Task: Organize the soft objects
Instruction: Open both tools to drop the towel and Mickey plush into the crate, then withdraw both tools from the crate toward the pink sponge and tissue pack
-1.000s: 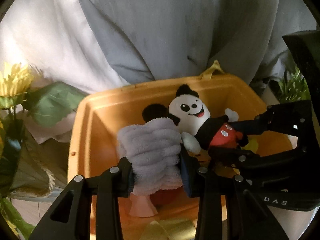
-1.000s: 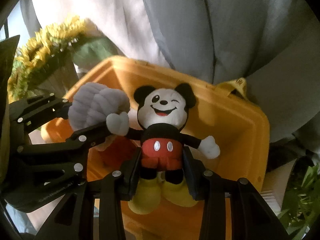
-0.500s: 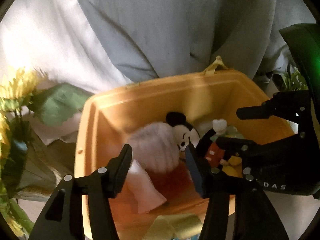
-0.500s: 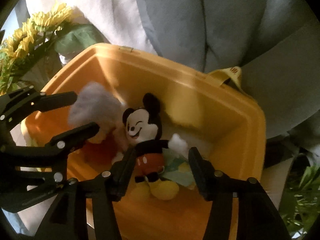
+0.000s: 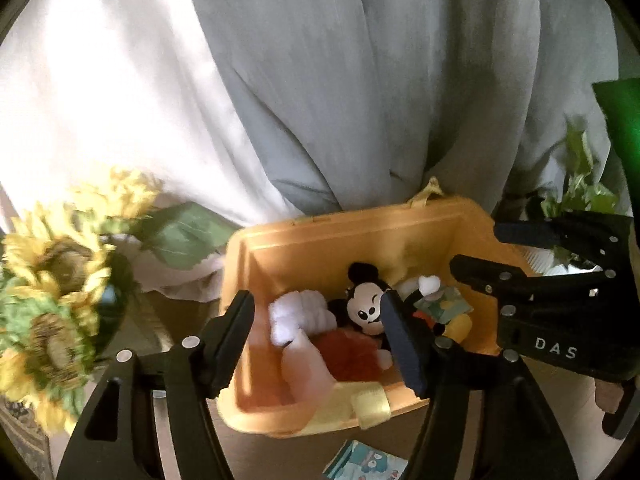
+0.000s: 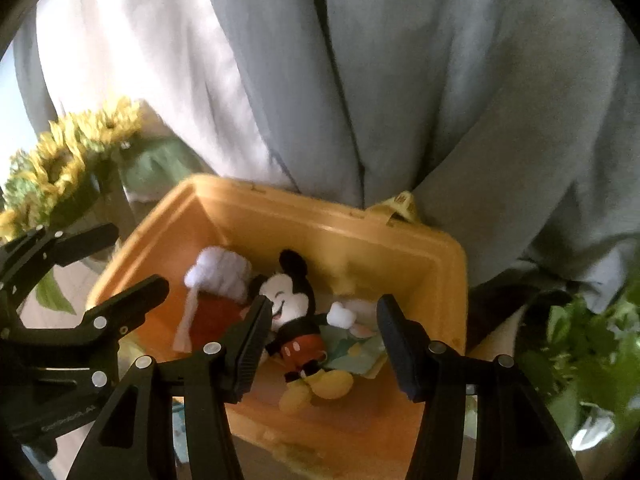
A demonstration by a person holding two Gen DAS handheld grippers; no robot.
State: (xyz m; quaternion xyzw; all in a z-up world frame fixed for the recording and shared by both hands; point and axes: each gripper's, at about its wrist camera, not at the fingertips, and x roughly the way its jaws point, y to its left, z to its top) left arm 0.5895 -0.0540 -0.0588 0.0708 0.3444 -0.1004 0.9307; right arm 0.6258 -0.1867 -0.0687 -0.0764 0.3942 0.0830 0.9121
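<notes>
An orange bin holds the soft things. A Mickey plush lies in it on its back. A rolled grey towel rests to its left, above a red soft item. My left gripper hovers above the bin, its jaws opening with nothing pressed between them. My right gripper also hangs open over the bin, clear of the plush below.
Sunflowers stand left of the bin. A grey and white curtain hangs right behind it. A leafy green plant is at the right. A small printed packet lies on the table in front of the bin.
The left gripper let go of the grey towel and the right gripper let go of the Mickey plush. Both things dropped into the bin. Both grippers widened and rose away.
</notes>
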